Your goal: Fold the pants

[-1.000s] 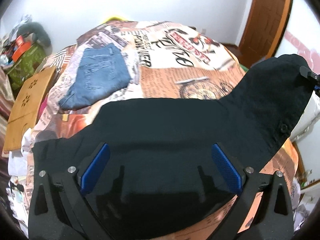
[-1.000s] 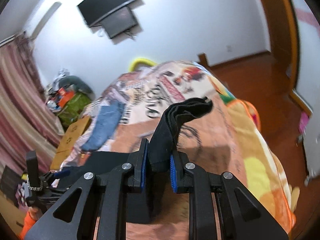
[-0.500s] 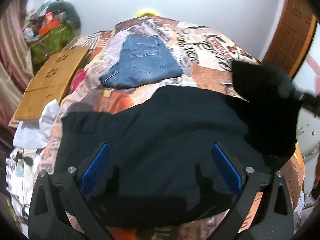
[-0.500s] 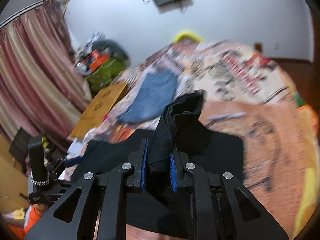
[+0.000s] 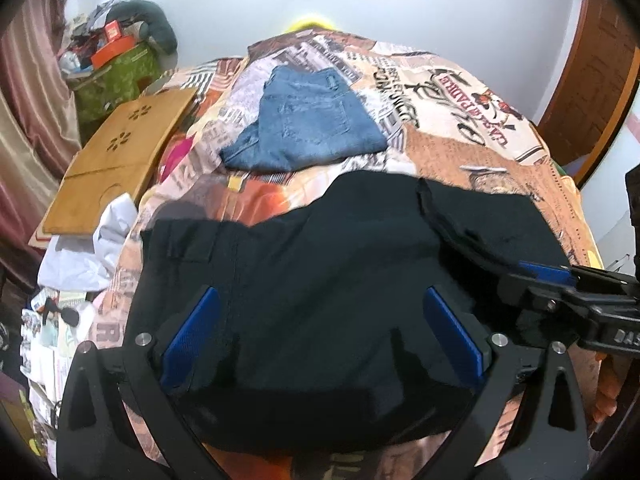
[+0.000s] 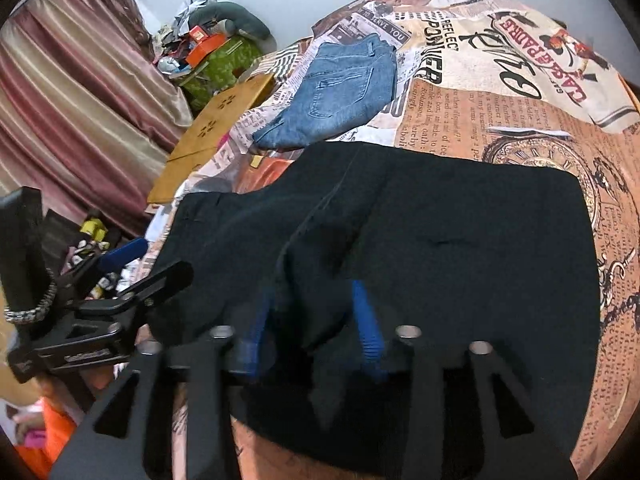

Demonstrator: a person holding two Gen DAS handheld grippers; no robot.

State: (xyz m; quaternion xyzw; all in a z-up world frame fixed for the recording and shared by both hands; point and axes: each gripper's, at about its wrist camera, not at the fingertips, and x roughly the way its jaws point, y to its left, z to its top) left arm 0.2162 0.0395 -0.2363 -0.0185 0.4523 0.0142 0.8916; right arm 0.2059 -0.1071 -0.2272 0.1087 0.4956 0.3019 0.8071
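Lying crosswise on bedspread (image 5: pixel 460 148), black pants (image 5: pixel 320 264) (long axis left-right).

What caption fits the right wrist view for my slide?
Right hand-held gripper partly open over folded black pants on the printed bedspread, folded jeans beyond.

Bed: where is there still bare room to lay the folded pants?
Bare bedspread lies right of the jeans and beyond the black pants. The left edge is crowded: wooden board, white cloth, clutter.
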